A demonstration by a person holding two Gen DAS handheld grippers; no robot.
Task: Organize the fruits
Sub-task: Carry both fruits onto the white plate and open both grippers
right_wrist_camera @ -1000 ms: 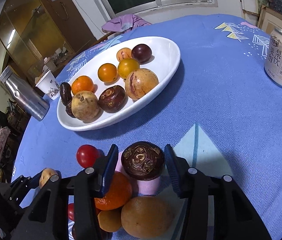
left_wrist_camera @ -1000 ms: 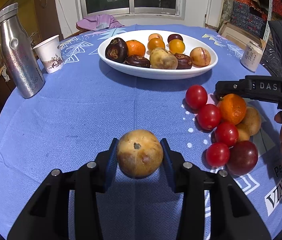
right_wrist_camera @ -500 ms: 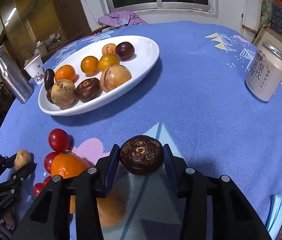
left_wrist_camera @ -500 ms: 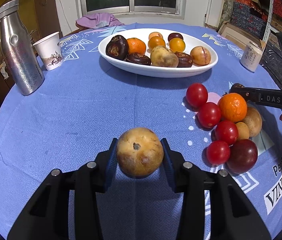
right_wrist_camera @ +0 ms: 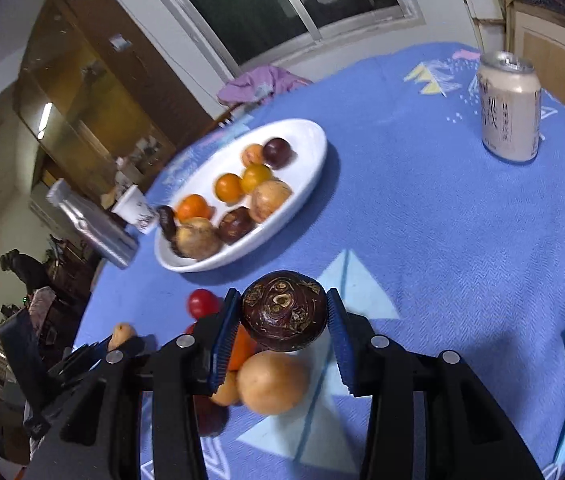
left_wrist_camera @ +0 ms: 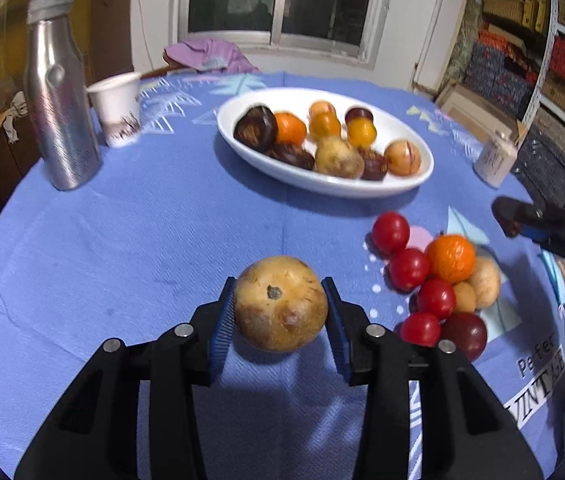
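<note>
Fruit is split between our two grippers: our left gripper clamps a tan round fruit above the blue tablecloth, and our right gripper pinches a dark brown fruit (wrinkled on top) over the loose pile. More fruit sits in the white dish.

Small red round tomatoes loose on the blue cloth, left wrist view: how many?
4, in a line beside the loose pile. More may hide behind the other fruit.
</note>
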